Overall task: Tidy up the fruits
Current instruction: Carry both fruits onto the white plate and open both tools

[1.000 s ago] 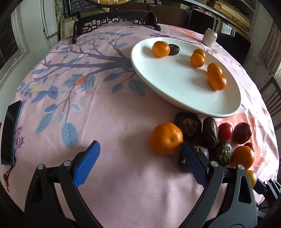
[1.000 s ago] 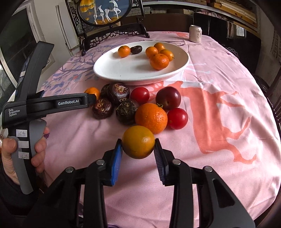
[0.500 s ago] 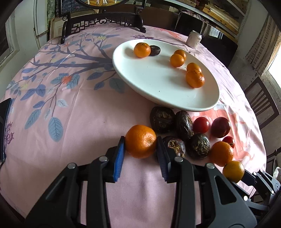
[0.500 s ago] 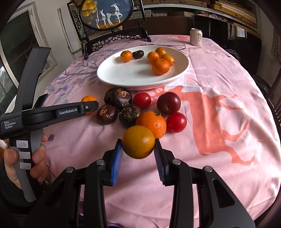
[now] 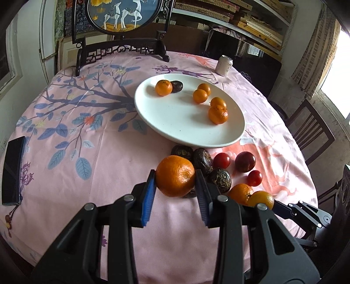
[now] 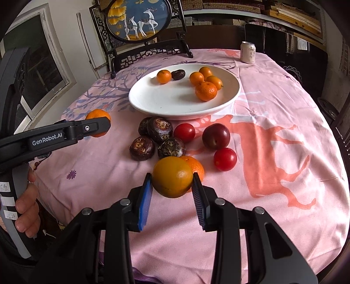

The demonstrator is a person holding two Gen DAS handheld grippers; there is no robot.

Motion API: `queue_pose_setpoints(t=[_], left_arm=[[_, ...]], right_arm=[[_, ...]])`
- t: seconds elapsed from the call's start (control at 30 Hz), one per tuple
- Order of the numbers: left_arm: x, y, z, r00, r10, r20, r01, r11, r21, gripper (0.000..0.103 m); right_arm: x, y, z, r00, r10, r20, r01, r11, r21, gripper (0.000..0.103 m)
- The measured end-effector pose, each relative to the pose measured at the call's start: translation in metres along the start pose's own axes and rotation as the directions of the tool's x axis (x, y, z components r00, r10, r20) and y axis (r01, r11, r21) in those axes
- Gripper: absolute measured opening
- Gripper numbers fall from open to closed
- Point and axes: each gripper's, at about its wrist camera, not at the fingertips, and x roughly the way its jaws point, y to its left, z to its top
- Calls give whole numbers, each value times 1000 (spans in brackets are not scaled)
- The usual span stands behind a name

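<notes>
My left gripper [image 5: 175, 190] is shut on a mandarin [image 5: 175, 175] and holds it above the pink cloth, in front of the white plate [image 5: 175, 122]. My right gripper [image 6: 171, 193] is shut on a yellow-orange fruit [image 6: 172, 177], held over the near side of the fruit cluster. The plate [image 6: 166, 102] holds several mandarins and one dark passion fruit [image 6: 178, 74]. On the cloth lie dark passion fruits [image 6: 159, 129], red tomatoes [image 6: 225, 159], a plum [image 6: 216, 135] and an orange [image 6: 198, 167]. The left gripper and its mandarin [image 6: 96, 114] show at the left of the right wrist view.
A drink can [image 6: 248, 52] stands at the table's far edge. A carved stand with a round deer picture [image 5: 122, 19] stands at the back. A black phone [image 5: 13, 170] lies at the left edge. A chair [image 5: 310, 131] stands at the right.
My left gripper closed on the mandarin and lifted it off the cloth. My right gripper kept its fruit and rose a little.
</notes>
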Motion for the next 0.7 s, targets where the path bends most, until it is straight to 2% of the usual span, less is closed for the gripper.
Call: queue_pose_setpoints(t=[0.23, 0.33, 0.43, 0.57, 0.7], left_arm=[[15, -2, 34, 1000, 12, -17, -11, 1000, 22, 35], [36, 0, 66, 999, 7, -50, -6, 1000, 18, 36], [65, -3, 106, 997, 44, -71, -42, 999, 21, 36], [108, -6, 151, 989, 115, -93, -114, 993, 11, 36], [147, -13, 178, 986, 113, -124, -112, 994, 14, 36]], right_arm=[[7, -4, 32, 1000, 4, 14, -3, 1000, -30, 36], [21, -11, 66, 1000, 24, 13, -24, 999, -43, 36], [41, -17, 107, 999, 43, 16, -42, 997, -65, 36], [75, -38, 159, 994, -98, 36, 101, 993, -67, 36], [117, -65, 192, 988, -155, 4, 155, 986, -59, 36]])
